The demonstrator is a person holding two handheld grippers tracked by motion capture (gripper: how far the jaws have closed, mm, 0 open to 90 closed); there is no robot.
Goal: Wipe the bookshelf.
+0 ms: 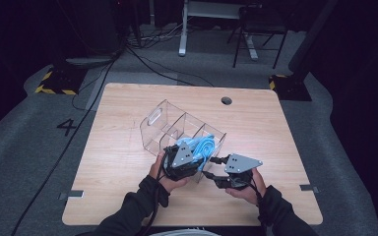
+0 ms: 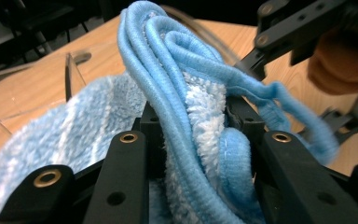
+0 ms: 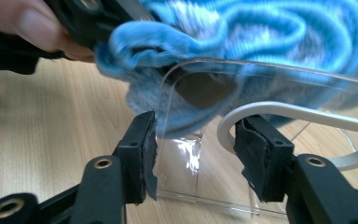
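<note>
1. Left gripper (image 1: 186,158) is clamped on a bunched blue fuzzy cloth (image 1: 202,147); in the left gripper view both jaws press into the folds of the cloth (image 2: 186,107).
2. Right gripper (image 1: 215,167) has jaws apart, straddling the near end wall of a clear plastic divided box (image 1: 170,129). Left pad (image 3: 142,154) sits at the wall's edge, right pad clear of it. Not gripping anything.
3. Cloth is held over the nearest compartment of the box, hanging across its rim; part of it drapes inside, judging by the high view.
4. Box lies at an angle mid-table (image 1: 128,162), with a cut-out handle at the far end. The other compartments look empty.
5. In the way: the box's end wall stands between the right gripper's jaws and the cloth. The two grippers are very close, nearly touching at the tips.
6. Around: round cable hole (image 1: 226,101) in the table's far edge; chair (image 1: 256,27) and desk leg (image 1: 182,29) on the floor behind; cables (image 1: 142,59) trail across the carpet.
7. High view gives layout and both hands (image 1: 170,179); the cloth is partly hidden by the left gripper's grey plate.
8. Left gripper view shows the grip itself plus the right gripper (image 2: 307,28) beyond.
9. Right gripper view shows the cloth (image 3: 242,32) above the clear wall (image 3: 205,116) and a white curved handle edge (image 3: 279,112), plus fingers (image 3: 28,23) of the left hand.
</note>
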